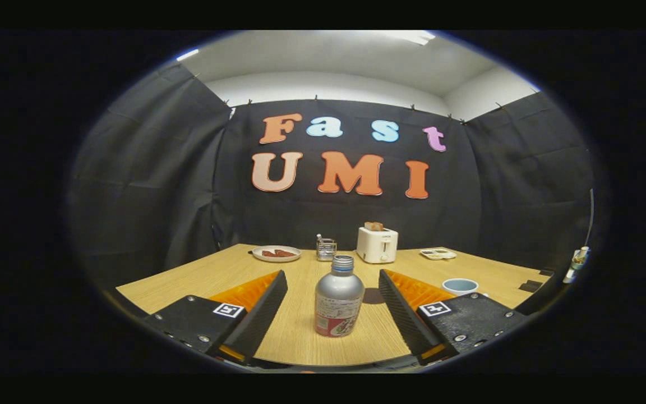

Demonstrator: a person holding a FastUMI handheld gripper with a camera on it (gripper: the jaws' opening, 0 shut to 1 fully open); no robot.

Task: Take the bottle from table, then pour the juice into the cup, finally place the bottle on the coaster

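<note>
Here the silver metal bottle (339, 296) with red label stood upright on the pale wood surface (295, 331), between the released, wide-spread fingers (278, 294), touching neither. Open room lay either side. Round dark coaster (374, 295) just beyond it; pale blue cup (460, 286) past the right finger.

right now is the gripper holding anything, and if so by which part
Nothing is held. The gripper is open, and the bottle stands upright on the table between its fingers, with a gap on each side.
</note>
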